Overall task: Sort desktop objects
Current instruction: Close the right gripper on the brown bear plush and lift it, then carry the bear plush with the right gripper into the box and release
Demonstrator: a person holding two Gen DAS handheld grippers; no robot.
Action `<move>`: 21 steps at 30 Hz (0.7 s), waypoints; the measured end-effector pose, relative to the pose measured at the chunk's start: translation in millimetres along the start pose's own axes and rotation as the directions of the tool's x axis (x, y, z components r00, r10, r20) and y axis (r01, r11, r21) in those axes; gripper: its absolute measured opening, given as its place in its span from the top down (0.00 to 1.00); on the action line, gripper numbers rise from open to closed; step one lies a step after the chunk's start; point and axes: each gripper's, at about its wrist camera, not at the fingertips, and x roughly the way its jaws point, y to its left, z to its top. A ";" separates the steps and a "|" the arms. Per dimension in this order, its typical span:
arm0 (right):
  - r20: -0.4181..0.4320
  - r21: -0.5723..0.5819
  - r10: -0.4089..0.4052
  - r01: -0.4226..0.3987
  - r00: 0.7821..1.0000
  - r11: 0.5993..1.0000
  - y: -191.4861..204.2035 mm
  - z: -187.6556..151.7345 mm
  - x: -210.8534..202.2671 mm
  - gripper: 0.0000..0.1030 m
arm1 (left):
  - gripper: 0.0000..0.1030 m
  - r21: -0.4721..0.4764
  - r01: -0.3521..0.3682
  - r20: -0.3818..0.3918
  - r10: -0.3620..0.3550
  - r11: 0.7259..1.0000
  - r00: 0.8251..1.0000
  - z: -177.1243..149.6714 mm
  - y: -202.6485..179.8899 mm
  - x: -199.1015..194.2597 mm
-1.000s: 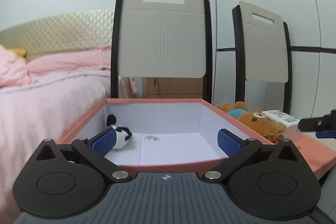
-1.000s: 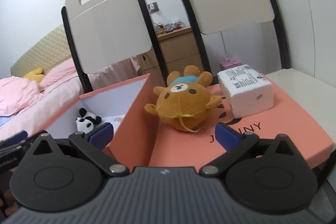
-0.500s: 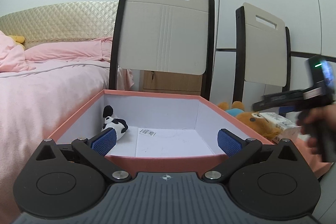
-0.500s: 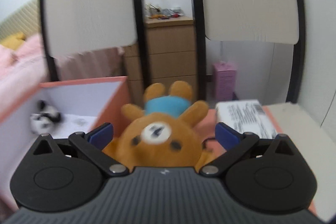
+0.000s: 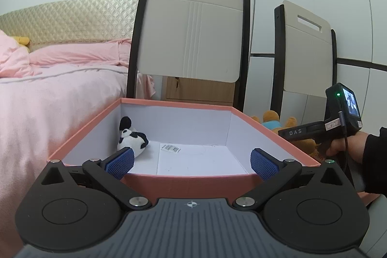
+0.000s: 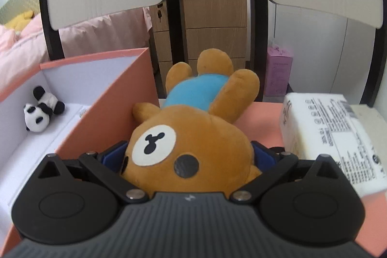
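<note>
At far left, a bed (image 5: 60, 98) with pink bedding, a quilted headboard behind it. Next, an open coral box (image 5: 183, 179) with white lining; a panda plush (image 5: 131, 138) lies in its back left corner, a small label (image 5: 170, 148) on its floor. Left hand-held gripper (image 5: 192, 161): spread wide over the near wall of the box, blue pads empty. Behind the box, two chair backs, cream panels in black frames; a wooden drawer chest (image 6: 214, 23) stands between them, small clutter on top. Right of the box, a coral lid (image 6: 263, 117) lies flat on the bench, carrying a brown bear plush (image 6: 193, 134) in a blue top, lying face up just beside the box's outer wall. Right hand-held gripper (image 6: 189, 156): its pads sit at either side of the bear's head; cannot tell whether they press it. Just right of the bear, a white tissue pack (image 6: 331, 137) crowds the right finger. Beyond, a purple carton (image 6: 279, 74) on the floor.
</note>
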 end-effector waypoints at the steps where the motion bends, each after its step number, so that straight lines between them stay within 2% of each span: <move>1: -0.001 0.005 0.014 -0.014 1.000 1.000 -1.1 0.3 -0.6 0.12 | 0.00 -0.003 -0.002 0.000 0.002 1.000 1.000 0.1 0.3 0.2; 5: 0.024 0.007 0.010 -0.010 1.000 1.000 0.8 2.2 -11.4 0.27 | 0.00 -0.004 -0.015 0.003 0.015 1.000 1.000 -0.3 -1.1 0.3; 12: 0.114 0.046 0.012 -0.017 0.993 0.999 2.2 11.7 -46.0 0.28 | 0.00 0.000 -0.054 0.017 0.054 0.999 0.998 -0.1 -2.3 -0.1; 16: 0.188 -0.005 0.055 -0.055 0.981 0.998 25.5 40.2 -76.2 0.28 | 0.00 0.012 -0.086 0.031 0.085 0.996 0.996 -0.2 -3.5 -1.8; 19: 0.159 -0.081 0.131 -0.119 0.979 0.990 60.6 70.0 -80.6 0.27 | 0.00 0.037 -0.099 0.052 0.097 0.994 0.994 -0.3 -5.9 -4.4; 21: 0.080 -0.098 0.190 -0.182 0.979 0.978 86.1 88.8 -71.6 0.26 | 0.00 0.041 -0.098 0.059 0.095 0.994 0.994 -0.1 -5.9 -5.6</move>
